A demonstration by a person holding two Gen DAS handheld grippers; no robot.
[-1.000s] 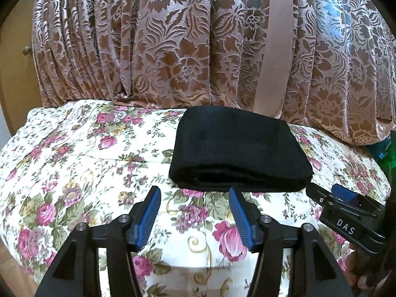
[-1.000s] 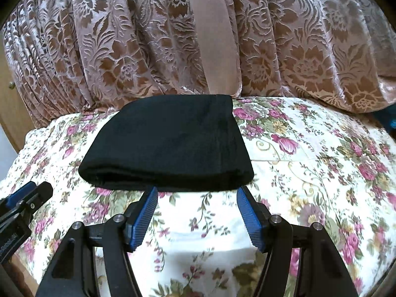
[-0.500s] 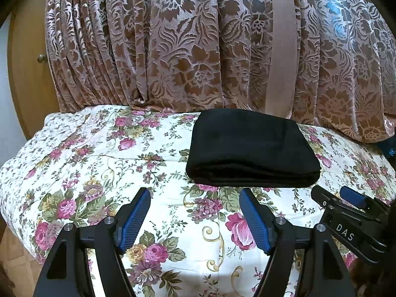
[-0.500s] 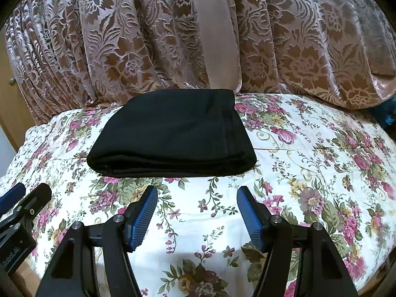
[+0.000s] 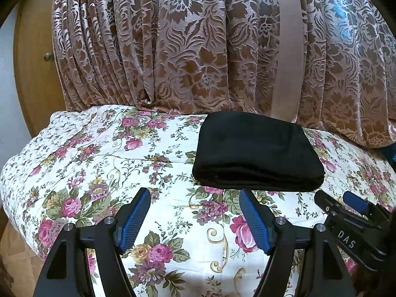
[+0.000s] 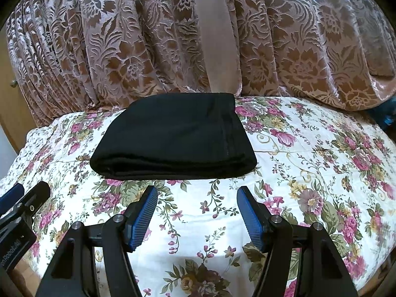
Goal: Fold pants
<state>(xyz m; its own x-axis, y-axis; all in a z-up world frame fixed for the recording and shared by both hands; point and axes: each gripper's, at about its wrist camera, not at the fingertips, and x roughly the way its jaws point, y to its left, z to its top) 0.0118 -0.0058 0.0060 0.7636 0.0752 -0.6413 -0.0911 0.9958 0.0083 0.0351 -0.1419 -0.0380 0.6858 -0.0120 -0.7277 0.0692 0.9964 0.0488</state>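
The black pants (image 5: 257, 151) lie folded into a compact rectangle on the floral bedspread (image 5: 99, 163), close to the curtain. In the right wrist view the same pants (image 6: 173, 138) sit just beyond my fingers. My left gripper (image 5: 195, 198) hovers over the bedspread short of the fold's near edge, open, with nothing between its blue pads (image 5: 135, 219). My right gripper (image 6: 196, 198) is likewise open and empty, a little back from the pants. Each gripper shows at the edge of the other's view: the right gripper (image 5: 354, 225), the left gripper (image 6: 19, 205).
A brown floral curtain (image 5: 198, 44) hangs behind the bed and drapes onto its far edge. A wooden door with a knob (image 5: 48, 56) stands at the left. The bed's near left corner drops off to a wooden floor (image 5: 14, 255).
The left gripper's jaws have widened, and it has pulled back from the pants and tilted, showing more of the bed. The right gripper has also backed away a little from the folded pants.
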